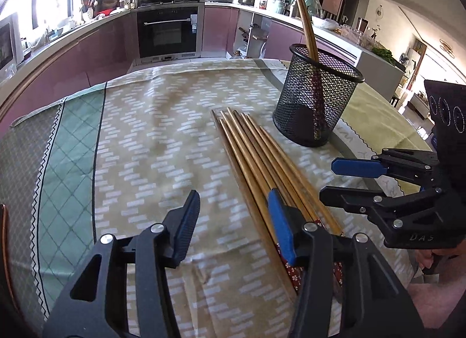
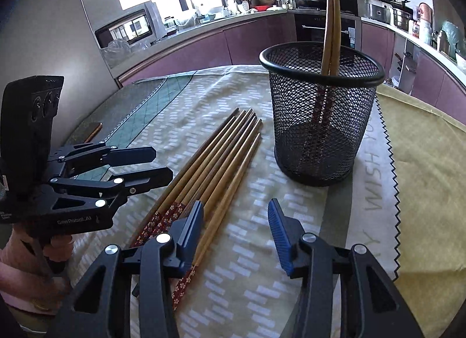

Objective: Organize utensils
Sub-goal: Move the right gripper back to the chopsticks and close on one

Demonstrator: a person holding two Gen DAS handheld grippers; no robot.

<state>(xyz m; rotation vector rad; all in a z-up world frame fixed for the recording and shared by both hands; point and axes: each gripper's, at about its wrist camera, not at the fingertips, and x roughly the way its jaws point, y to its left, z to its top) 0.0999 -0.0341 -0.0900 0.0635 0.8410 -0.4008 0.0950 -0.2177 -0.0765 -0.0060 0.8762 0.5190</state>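
Left wrist view: both grippers [image 1: 234,207] [image 2: 236,215], jaws parted and empty, hover over loose chopsticks [image 1: 256,151]; next, pinching 1 for the mesh cup [image 1: 317,96].

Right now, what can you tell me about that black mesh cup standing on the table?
The black mesh cup is a round holder that looks like wire mesh, with a solid rolled rim and a solid band at its base. It stands upright on the patterned tablecloth, beyond the far tips of the loose chopsticks, apart from them. Two chopsticks already lean inside it, decorated ends down, plain tips rising well above the rim. Nothing else touches it.
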